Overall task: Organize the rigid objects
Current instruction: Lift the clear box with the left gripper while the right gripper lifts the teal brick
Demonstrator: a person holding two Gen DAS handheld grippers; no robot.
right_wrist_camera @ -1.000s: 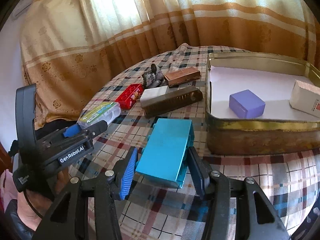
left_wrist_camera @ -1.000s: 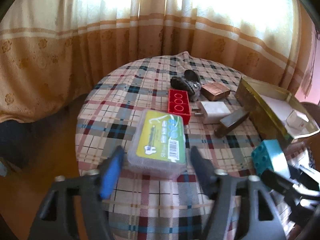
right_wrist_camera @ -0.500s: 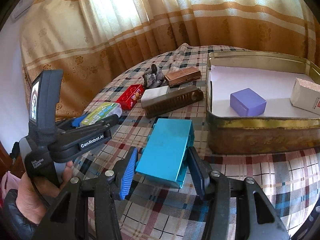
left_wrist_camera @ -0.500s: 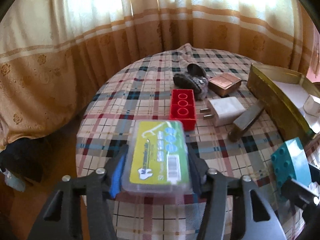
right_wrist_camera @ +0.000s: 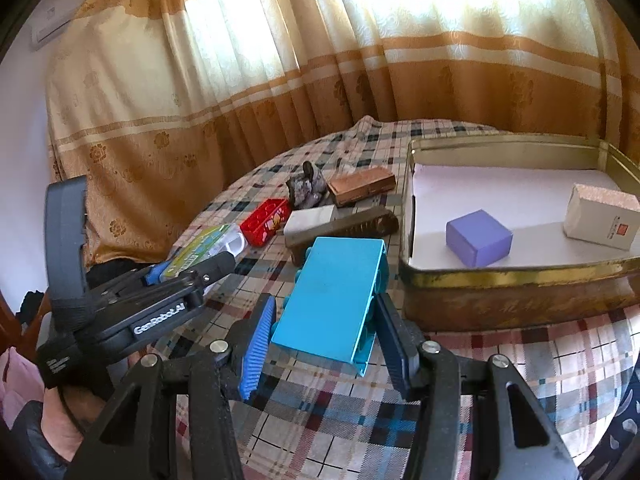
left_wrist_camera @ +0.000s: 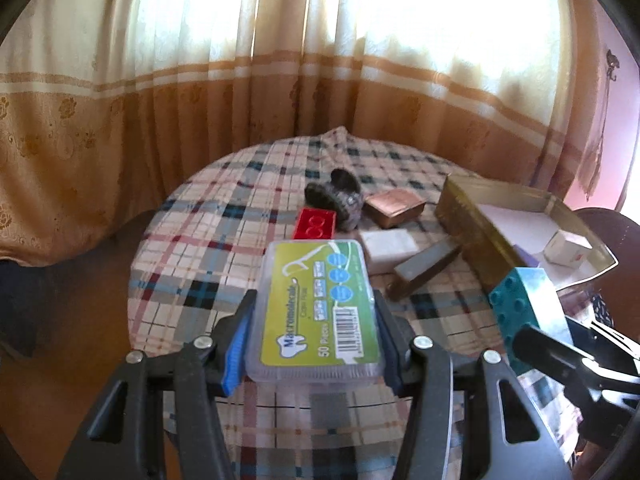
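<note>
Left wrist view: the left tongs (left_wrist_camera: pixel 314 340) are clamping a clear floss-pick box (left_wrist_camera: pixel 316 308) by its two long sides, the blue pad (left_wrist_camera: pixel 236 344) pressing on one side and the dark finger (left_wrist_camera: pixel 390 344) on the other; the box with its yellow-green label is sitting squarely between them and reaching out toward 12 o'clock, raised above the plaid tabletop (left_wrist_camera: pixel 208 240). Beyond it toward 12 o'clock a red brick (left_wrist_camera: pixel 314 224) is lying flat, with a dark grey lump (left_wrist_camera: pixel 336 196) just behind it and a copper-coloured box (left_wrist_camera: pixel 394 208) toward 1 o'clock. A white charger (left_wrist_camera: pixel 388 246) and a dark bar (left_wrist_camera: pixel 426 268) are lying at 2 o'clock, the bar touching the wall of the gold tin (left_wrist_camera: pixel 476 224). Right wrist view: the right tongs (right_wrist_camera: pixel 324 328) are gripping a teal brick (right_wrist_camera: pixel 336 296) across its width, the smooth underside facing up and the brick tilting away toward 12 o'clock, lifted off the cloth. The tin (right_wrist_camera: pixel 512 280) is sitting at 2 o'clock of the brick, just beside it, and is holding a purple cube (right_wrist_camera: pixel 478 238) and a white carton (right_wrist_camera: pixel 600 216), well apart on a white liner. At 9 o'clock the other tongs (right_wrist_camera: pixel 192 256) are appearing with the floss-pick box (right_wrist_camera: pixel 204 242) in them.
</note>
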